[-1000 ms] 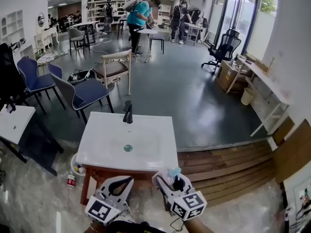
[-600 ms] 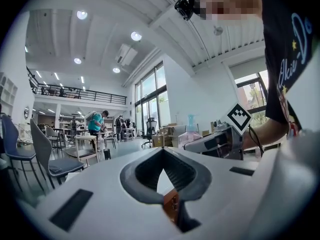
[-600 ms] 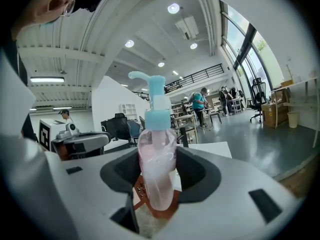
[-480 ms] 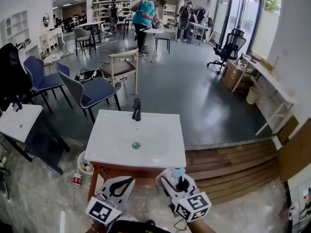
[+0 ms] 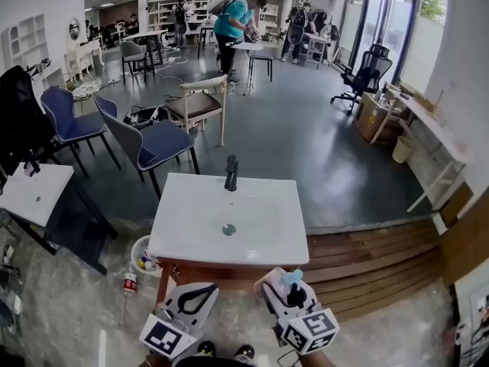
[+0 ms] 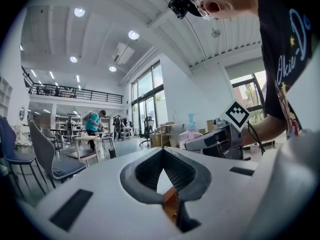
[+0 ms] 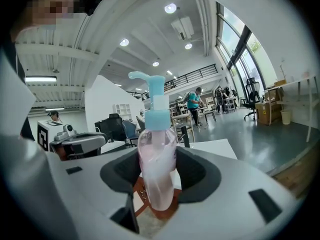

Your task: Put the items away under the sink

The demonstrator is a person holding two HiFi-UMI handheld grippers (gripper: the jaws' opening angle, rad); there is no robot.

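Observation:
My right gripper (image 5: 290, 287) is shut on a clear pump bottle (image 7: 157, 169) of pink liquid with a light blue pump, held upright between the pads. In the head view the bottle's pump (image 5: 293, 277) shows just in front of the white sink (image 5: 263, 232). My left gripper (image 5: 195, 298) is beside it on the left, shut with nothing in it; its pads (image 6: 150, 171) meet at the tips. Both grippers hover at the sink's near edge, above the wooden cabinet front (image 5: 218, 272). A black faucet (image 5: 231, 173) stands at the sink's far side.
A white bucket (image 5: 141, 254) with items and a small bottle (image 5: 130, 283) sit on the floor left of the sink. A white table (image 5: 30, 193) is further left, blue chairs (image 5: 160, 144) behind, wooden steps (image 5: 367, 258) on the right. People (image 5: 233, 21) stand far back.
The sink has slid right and slightly down in the head view. Both grippers have moved a little to the right with it, the bottle still held.

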